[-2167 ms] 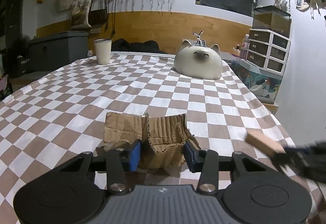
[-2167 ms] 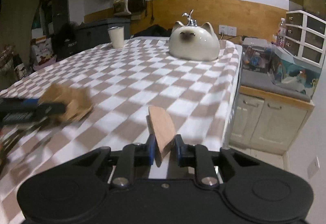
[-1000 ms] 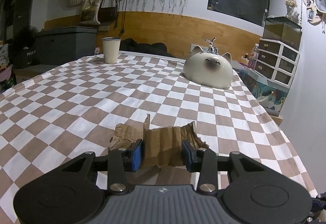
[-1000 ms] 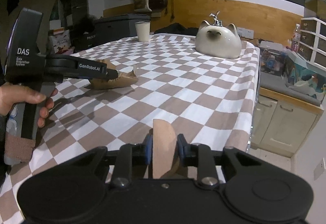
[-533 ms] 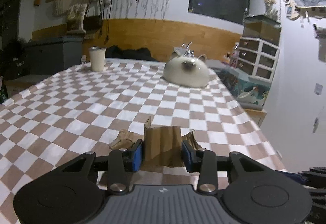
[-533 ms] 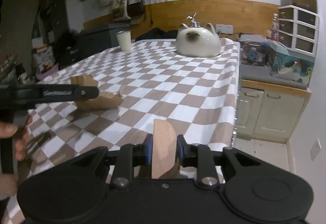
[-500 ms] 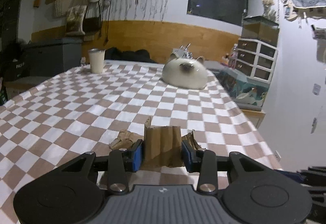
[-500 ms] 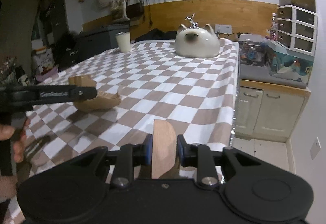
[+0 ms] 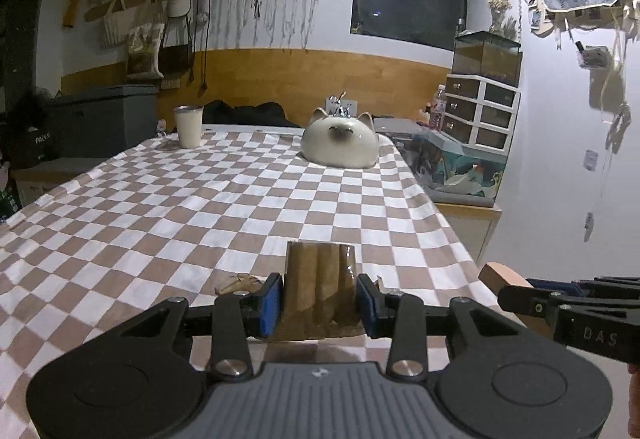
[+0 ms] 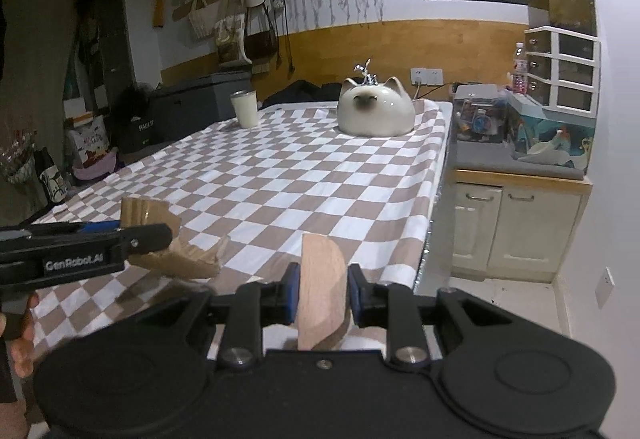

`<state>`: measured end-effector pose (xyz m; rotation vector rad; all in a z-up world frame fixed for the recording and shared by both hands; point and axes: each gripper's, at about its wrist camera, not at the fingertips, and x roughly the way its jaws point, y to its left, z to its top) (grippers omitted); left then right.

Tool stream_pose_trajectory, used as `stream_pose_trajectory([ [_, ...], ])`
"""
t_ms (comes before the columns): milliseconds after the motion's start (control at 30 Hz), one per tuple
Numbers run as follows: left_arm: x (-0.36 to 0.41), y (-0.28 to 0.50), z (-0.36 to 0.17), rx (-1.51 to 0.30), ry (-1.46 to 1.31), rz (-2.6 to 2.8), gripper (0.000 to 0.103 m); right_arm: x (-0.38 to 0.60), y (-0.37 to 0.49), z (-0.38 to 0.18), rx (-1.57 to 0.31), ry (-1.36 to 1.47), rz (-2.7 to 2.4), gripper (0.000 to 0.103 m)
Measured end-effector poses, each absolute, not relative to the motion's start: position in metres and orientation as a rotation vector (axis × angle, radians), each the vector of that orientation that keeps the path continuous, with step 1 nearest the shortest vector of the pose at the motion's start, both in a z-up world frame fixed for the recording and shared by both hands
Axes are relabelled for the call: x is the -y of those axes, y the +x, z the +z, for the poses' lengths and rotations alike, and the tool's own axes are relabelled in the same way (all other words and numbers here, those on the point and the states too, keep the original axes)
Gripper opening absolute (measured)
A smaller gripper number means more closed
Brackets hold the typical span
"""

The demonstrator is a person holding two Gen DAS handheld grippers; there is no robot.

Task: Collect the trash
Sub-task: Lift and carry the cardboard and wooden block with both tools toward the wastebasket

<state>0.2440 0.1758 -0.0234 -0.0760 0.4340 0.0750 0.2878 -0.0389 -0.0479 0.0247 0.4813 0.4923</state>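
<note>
My left gripper (image 9: 319,299) is shut on a torn piece of brown corrugated cardboard (image 9: 319,285) and holds it above the near end of the checkered table (image 9: 240,199). The same cardboard shows in the right wrist view (image 10: 176,253), clear of the cloth. My right gripper (image 10: 322,293) is shut on a flat piece of light wood (image 10: 322,291) at the table's near right corner. That wood piece also shows at the right in the left wrist view (image 9: 500,277).
A cat-shaped ceramic dish (image 9: 340,147) and a pale cup (image 9: 188,126) stand at the table's far end. A low cabinet (image 10: 520,223) with clutter on top stands right of the table, with bare floor (image 10: 500,303) in front of it.
My left gripper has lifted the cardboard off the cloth and drawn it toward the near right. My right gripper has come in beside it, still holding the wood.
</note>
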Motion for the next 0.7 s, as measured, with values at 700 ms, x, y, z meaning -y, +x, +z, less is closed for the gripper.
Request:
stream_pose_trajectory([
  [700,-0.077,0.164,0.006,-0.340,-0.047,-0.050,0.041,0.142,0.187,-0.014,-0.384,0.054,0.336,0.025],
])
